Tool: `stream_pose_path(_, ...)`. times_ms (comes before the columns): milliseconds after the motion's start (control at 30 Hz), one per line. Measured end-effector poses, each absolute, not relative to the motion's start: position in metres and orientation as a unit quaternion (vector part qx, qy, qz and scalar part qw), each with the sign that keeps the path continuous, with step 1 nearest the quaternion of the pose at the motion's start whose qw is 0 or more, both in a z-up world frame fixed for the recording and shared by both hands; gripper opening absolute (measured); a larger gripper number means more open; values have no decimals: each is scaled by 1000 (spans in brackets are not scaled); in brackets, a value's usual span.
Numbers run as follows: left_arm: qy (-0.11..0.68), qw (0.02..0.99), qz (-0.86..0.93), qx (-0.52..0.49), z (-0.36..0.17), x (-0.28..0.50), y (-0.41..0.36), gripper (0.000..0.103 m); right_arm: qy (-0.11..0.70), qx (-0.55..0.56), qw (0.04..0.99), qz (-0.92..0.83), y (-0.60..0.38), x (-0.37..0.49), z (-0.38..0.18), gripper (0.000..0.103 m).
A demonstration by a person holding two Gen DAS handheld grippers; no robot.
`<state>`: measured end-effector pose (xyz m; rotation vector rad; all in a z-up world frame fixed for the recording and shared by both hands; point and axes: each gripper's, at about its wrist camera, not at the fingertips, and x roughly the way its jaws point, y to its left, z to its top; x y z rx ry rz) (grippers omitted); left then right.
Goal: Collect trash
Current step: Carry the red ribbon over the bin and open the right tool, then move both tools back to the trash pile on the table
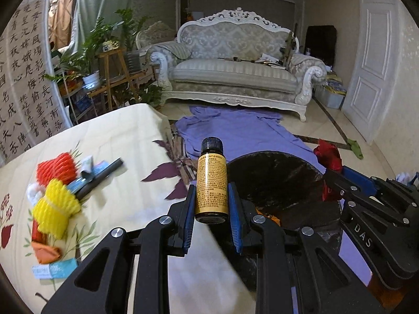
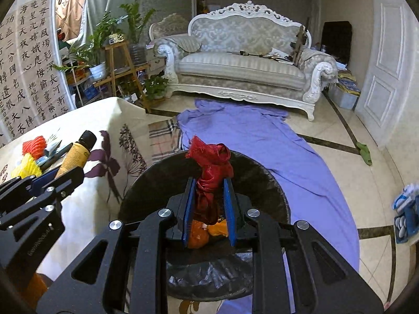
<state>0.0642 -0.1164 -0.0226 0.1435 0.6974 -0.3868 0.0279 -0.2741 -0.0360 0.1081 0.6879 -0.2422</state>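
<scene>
My left gripper (image 1: 211, 192) is shut on a small brown bottle (image 1: 211, 180) with a gold label and black cap, held upright near the table's right edge. My right gripper (image 2: 208, 183) is shut on a crumpled red ribbon (image 2: 213, 167) and holds it over the bin (image 2: 267, 183), which is lined with a black bag. Orange trash (image 2: 207, 231) lies inside the bin. In the left wrist view the bin (image 1: 282, 180) is just right of the bottle, with the right gripper (image 1: 337, 183) and ribbon (image 1: 328, 154) at its far side. The bottle also shows in the right wrist view (image 2: 77, 154).
On the floral tablecloth (image 1: 125, 141) lie red foam net (image 1: 59, 167), yellow foam net (image 1: 55, 208), a black pen-like stick (image 1: 100, 178), wrappers (image 1: 53, 268) and an orange scrap (image 1: 48, 253). A purple sheet (image 1: 243, 130) covers the floor before a sofa (image 1: 235, 73).
</scene>
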Motion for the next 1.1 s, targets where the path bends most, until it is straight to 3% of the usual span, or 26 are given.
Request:
stream_pose_path(200,346,914,-192,86,-32,76,-133,25,340,67,930,-122,-289,34,-43,24)
stream_pose_path(233,349,913,-192,89,-33,77,-134,29,341,70,929,-123,-291,35,-44,28)
stream_pose_path(267,353,911,-193,91,-35,79,-135,39,340,72,929,-125,-292,35,-45,35)
stream_pose_path(333,355,912,-187,89,-37,79,-134,56,337,74,929,-132,-296,34,-45,38)
stream_pose_path(533,360,912,-181,70,-35,80,-124,62,334,82,928,-141,-302,32,-42,41)
stream_pose_path(633,360,915,-173,64,-32,79,-118,66,333,86,928,-145,-303,31,-41,47)
stream_pose_path(1100,346,932,-104,40,-8,63,-41,69,339,79,934,-83,-246,42,-33,50)
